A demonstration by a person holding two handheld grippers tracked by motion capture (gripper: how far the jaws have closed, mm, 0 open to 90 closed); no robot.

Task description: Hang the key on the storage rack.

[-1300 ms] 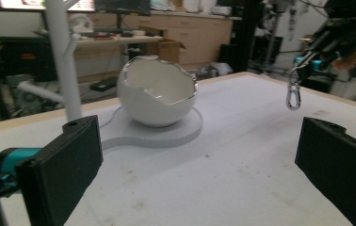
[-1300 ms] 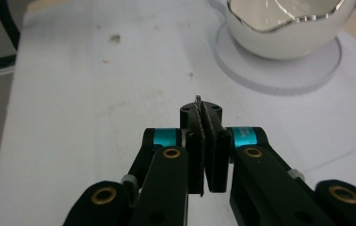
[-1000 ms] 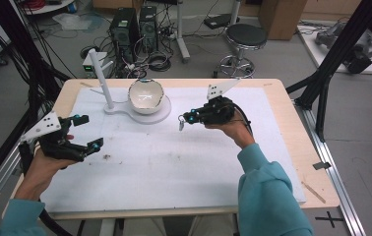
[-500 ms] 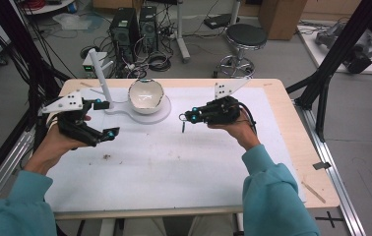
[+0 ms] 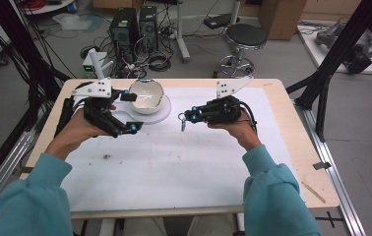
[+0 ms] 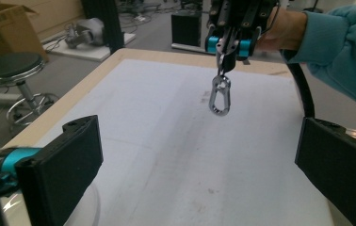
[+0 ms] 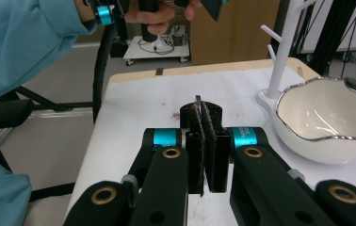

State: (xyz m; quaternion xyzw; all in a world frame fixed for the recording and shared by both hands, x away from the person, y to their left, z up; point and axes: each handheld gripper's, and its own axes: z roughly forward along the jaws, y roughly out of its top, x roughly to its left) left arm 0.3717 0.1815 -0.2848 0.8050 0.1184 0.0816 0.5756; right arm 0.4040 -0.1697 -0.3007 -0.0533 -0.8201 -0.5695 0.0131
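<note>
Right gripper [image 5: 182, 118] pinches a dangling carabiner [image 6: 220, 95] (left gripper [image 5: 131, 112] gapes empty), which could swing loose and drop.

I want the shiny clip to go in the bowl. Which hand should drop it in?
The right one, probably. The right gripper already pinches the carabiner, hanging just beside the bowl. The left gripper is open and holds nothing.
</note>
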